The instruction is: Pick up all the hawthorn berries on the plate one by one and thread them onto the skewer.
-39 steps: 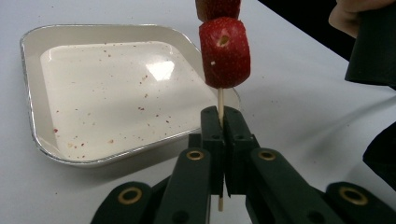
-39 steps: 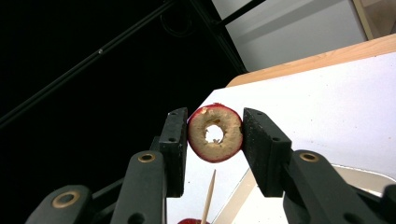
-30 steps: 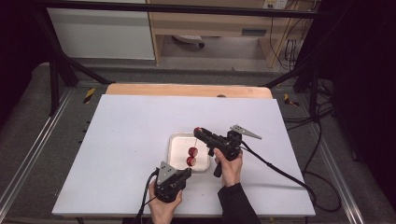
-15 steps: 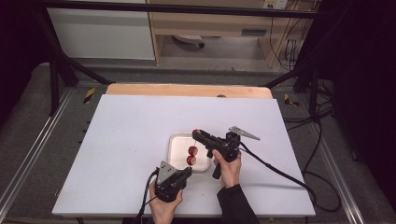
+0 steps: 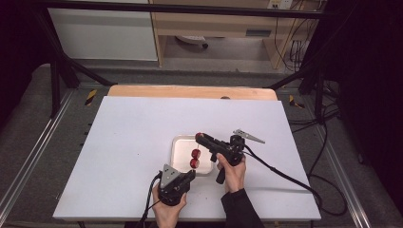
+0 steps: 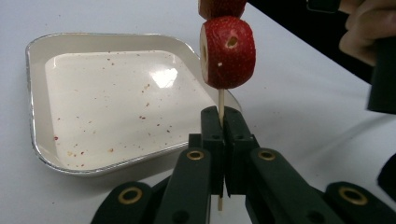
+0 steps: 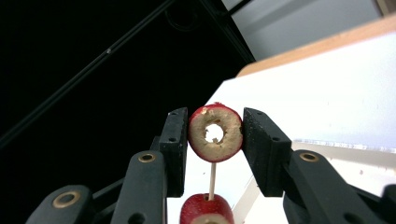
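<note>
My left gripper [image 6: 220, 122] has its jaws pressed together on a thin wooden skewer [image 6: 221, 101], which stands upright between the two black pads; the stick's lower end pokes out below them. Just above the jaws, threaded on the skewer, sits a red cored fruit slice [image 6: 228, 52] with a pale hole in its cut face, and right above that the bottom of a second red piece [image 6: 222, 6] touches it at the top edge of the left gripper view. Behind and to the left of the jaws lies a shallow square foil tray [image 6: 39, 149], its white floor dotted with red and brown crumbs. It rests on the white table [image 5: 128, 137].

My right gripper [image 7: 215, 133] is clamped on a ring-shaped fruit slice [image 7: 215, 132], red skin outside, pale flesh inside, open hole through the middle. Both pads touch its sides. The slice is held directly over the tip of the skewer, which rises from below; I cannot tell whether the tip has entered it. Lower on the stick, at the bottom of the right gripper view, another red piece [image 7: 203, 209] shows.

In the high view, my right hand [image 5: 232, 166] holds its gripper over the tray's right edge, jaws pointing left, above the red pieces on the stick. My left hand [image 5: 170, 209] is near the table's front edge, just below the tray.
</note>
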The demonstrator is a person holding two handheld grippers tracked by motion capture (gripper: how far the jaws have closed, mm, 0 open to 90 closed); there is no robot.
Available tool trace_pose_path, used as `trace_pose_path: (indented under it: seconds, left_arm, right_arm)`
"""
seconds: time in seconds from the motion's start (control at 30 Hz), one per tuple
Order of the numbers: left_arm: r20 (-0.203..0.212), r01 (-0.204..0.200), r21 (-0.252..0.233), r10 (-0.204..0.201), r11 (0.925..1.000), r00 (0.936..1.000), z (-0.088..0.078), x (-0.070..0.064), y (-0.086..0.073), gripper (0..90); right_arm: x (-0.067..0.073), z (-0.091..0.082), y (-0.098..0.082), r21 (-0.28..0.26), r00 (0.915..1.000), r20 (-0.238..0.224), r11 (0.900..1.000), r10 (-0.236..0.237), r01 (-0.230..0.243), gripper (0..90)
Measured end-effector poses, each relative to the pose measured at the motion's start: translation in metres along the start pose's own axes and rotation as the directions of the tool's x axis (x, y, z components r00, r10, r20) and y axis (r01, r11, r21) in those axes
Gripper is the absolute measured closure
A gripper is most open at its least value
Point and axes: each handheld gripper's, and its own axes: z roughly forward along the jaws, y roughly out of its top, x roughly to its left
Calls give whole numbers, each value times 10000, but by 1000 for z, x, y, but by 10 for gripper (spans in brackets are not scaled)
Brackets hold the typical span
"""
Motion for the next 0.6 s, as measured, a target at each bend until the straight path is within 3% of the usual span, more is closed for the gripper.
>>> trace_pose_path:
  seconds: [0.13,0.23,0.47,0.57,0.6]
  left_arm:
    - [-44,-30,-124,30,9999,10000,0,-4,-2,883]
    - [75,163,-186,-162,9997,9998,-2,-2,0,883]
    - [-46,224,-88,-225,9997,9997,1,-2,-1,884]
    - [72,194,-349,-192,9992,9998,-1,-1,0,884]
    - [125,265,-484,-260,9985,9996,-3,-1,2,884]
  right_arm:
    - [0,0,1,226,9974,385,9979,605,-614,622]
    - [0,-1,0,197,9988,473,9997,120,-130,622]
    - [1,0,-3,315,9981,438,9985,442,-456,622]
    - [2,-1,-2,284,9988,484,9995,115,-128,623]
    - [2,-1,-2,606,9987,512,9982,-53,21,624]
